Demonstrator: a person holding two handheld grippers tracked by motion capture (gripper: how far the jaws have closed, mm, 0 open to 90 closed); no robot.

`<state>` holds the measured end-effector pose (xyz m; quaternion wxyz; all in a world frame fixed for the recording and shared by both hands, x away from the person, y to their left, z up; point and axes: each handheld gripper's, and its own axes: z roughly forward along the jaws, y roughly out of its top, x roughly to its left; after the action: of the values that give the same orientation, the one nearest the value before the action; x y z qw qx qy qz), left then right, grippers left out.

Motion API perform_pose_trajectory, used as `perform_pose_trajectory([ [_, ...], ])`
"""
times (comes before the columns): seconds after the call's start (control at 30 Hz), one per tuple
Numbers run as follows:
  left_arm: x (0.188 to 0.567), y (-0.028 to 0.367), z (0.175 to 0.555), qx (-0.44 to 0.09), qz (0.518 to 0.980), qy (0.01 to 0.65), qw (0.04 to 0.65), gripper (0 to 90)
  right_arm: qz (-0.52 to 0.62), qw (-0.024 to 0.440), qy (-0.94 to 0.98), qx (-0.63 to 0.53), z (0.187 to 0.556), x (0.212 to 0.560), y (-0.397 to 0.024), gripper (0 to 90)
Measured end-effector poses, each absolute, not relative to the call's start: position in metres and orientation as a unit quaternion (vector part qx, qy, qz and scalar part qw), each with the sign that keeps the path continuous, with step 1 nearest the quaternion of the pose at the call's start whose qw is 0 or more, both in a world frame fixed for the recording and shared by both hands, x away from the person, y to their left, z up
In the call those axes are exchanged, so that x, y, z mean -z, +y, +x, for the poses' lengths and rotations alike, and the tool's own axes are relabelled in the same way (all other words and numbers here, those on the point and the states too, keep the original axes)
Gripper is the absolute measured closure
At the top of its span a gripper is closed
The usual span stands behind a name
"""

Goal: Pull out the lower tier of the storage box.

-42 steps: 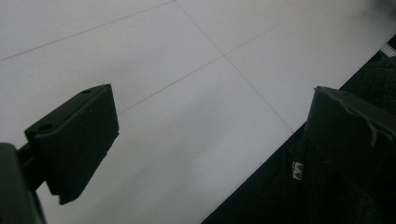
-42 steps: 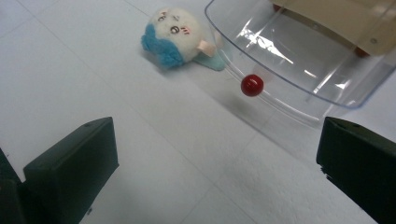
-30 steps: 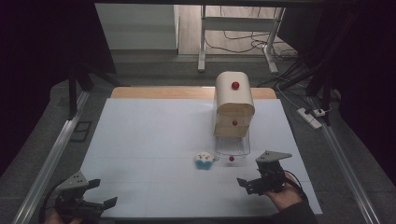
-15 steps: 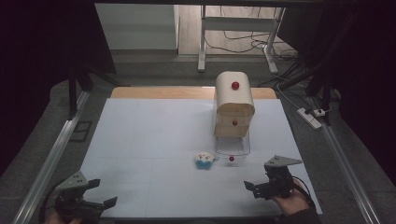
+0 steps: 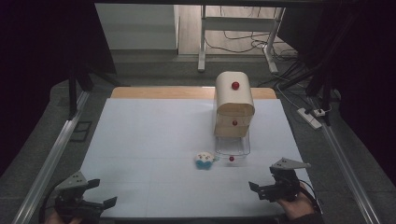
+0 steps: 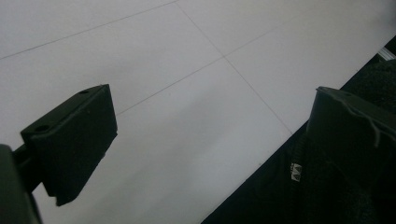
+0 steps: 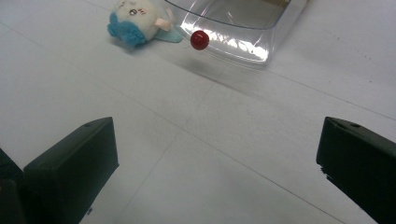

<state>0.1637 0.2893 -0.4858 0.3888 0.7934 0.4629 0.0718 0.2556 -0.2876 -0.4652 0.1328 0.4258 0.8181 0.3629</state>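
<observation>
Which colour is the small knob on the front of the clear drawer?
Red. The knob shows best in the right gripper view, on the clear drawer.

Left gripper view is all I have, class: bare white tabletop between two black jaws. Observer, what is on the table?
Observer: A small beige drawer cabinet stands at the far right; its clear bottom drawer is pulled out toward the person.
Operator: Anything near that drawer?
Observer: A small blue and cream plush toy lies on the table beside the drawer's front corner, left of its red knob.
Operator: And the other gripper?
Observer: The right gripper is open and holds nothing, at the table's near right edge, with the drawer front ahead of its jaws.
</observation>
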Motion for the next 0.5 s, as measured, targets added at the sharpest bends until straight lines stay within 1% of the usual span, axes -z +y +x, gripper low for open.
perform_pose_trajectory([
  [0.5,0.486,0.289,0.164,-0.073,0.794,0.463,0.386,1.9,0.442,0.127,0.809,-0.366,0.247,0.462,-0.3,0.0],
])
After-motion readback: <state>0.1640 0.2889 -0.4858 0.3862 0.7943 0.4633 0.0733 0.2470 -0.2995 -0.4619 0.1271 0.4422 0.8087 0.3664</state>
